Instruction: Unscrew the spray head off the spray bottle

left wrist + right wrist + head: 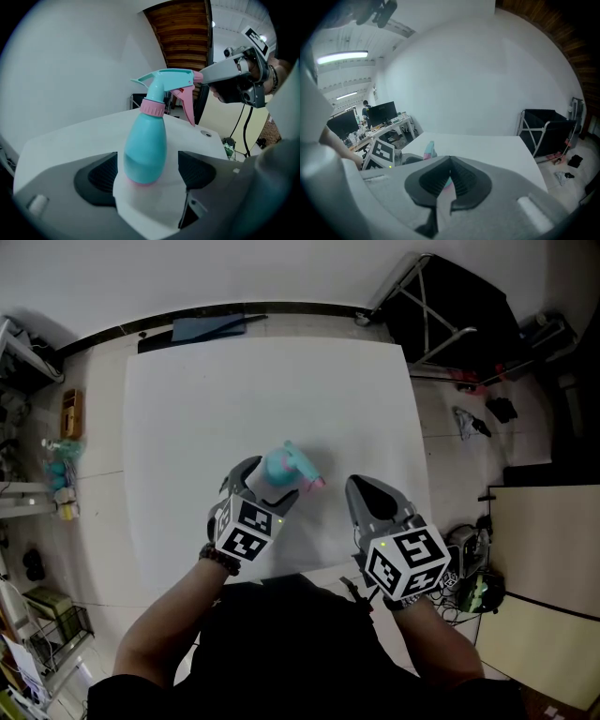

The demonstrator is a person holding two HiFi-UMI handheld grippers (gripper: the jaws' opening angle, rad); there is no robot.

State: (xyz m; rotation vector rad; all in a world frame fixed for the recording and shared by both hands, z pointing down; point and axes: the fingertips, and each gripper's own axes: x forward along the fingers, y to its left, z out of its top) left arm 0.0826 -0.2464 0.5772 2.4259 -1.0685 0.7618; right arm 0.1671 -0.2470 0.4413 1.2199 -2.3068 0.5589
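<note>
On white table point(187, 409), toward six o'clock: spray bottle point(145, 145) upright, spray head point(166, 82) screwed on. Left gripper point(147, 174) jaws released, flanking bottle body, pads clear of it. Right gripper point(449, 180) near bottle's three o'clock, jaws clenched together.

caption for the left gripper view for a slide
Teal spray bottle upright on the table, between the open jaws of the left gripper
</note>
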